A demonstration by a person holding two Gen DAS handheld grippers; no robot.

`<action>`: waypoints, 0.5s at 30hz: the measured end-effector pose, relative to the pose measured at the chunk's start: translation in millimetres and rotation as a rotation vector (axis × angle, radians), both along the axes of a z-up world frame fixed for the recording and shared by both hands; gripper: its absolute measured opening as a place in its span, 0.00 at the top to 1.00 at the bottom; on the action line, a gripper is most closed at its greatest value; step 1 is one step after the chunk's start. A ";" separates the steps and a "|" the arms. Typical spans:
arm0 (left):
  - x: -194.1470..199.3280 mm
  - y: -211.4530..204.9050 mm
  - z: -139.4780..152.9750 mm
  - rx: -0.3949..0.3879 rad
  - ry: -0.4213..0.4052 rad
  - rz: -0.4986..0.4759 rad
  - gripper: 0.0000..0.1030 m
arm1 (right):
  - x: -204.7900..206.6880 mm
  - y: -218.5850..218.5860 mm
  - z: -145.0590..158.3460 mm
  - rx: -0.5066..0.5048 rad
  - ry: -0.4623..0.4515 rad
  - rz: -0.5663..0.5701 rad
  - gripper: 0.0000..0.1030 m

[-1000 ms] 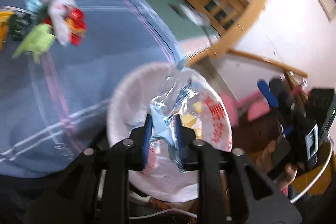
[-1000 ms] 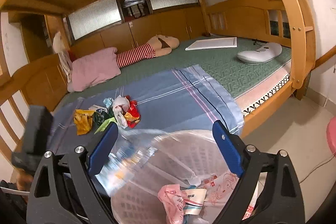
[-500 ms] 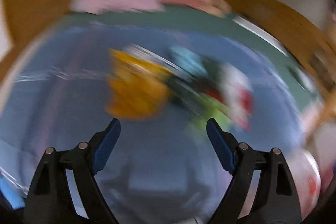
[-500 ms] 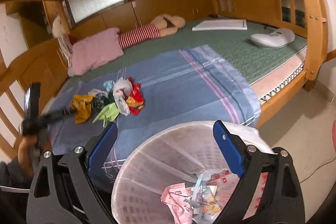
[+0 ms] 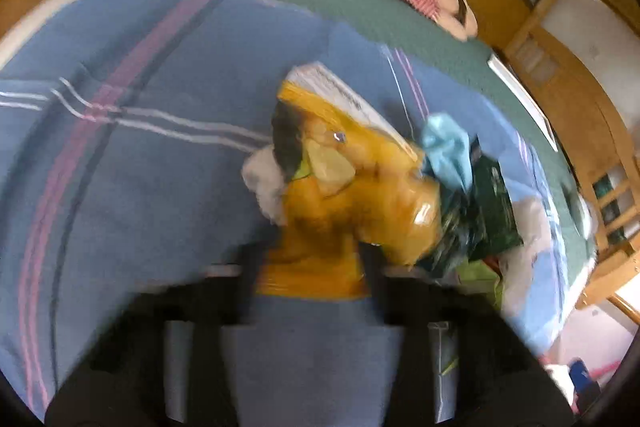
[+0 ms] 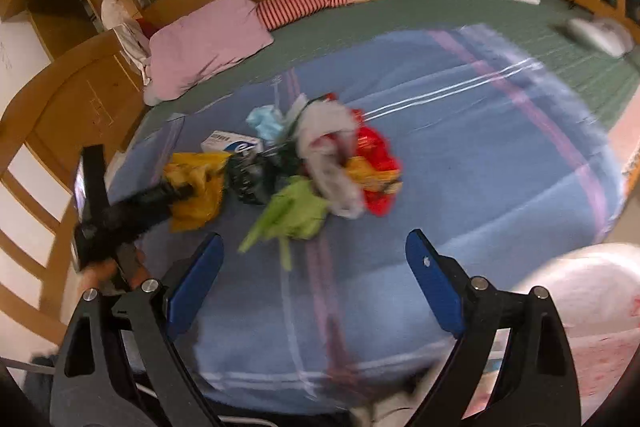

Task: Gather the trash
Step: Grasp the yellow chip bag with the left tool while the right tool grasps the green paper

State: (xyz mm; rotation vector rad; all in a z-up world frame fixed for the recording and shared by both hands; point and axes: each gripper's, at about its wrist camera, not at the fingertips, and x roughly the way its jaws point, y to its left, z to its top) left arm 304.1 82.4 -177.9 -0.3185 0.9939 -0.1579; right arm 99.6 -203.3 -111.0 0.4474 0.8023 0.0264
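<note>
Left tongs (image 5: 308,267) straddle the yellow wrapper (image 5: 340,211), seemingly closing to lift it, right tongs (image 6: 314,283) wide behind the pile.

A heap of crumpled trash lies on a blue plaid blanket (image 6: 460,155). At its left end is a shiny yellow wrapper (image 5: 352,211), with a white box (image 6: 232,143) just beyond it and a dark green packet (image 5: 494,211) and pale blue wad (image 5: 448,151) to its right. Nearer lies a lime-green wrapper (image 6: 294,213); a white plastic bag (image 6: 330,155) and red packet (image 6: 376,167) form the right end.
</note>
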 end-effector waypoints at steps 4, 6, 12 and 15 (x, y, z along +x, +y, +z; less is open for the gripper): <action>-17.1 9.3 20.4 0.009 -0.121 0.054 0.76 | 26.4 13.9 -15.2 0.060 -0.041 -0.076 0.12; -26.8 17.3 24.6 0.013 -0.135 0.085 0.76 | 42.7 19.0 -25.5 0.071 -0.022 -0.082 0.12; -60.7 53.4 34.8 0.018 -0.155 0.251 0.76 | 76.6 40.2 -50.4 -0.025 0.078 -0.053 0.20; -71.7 64.3 35.8 0.042 -0.142 0.331 0.76 | 79.8 53.0 -59.6 -0.069 0.110 0.010 0.41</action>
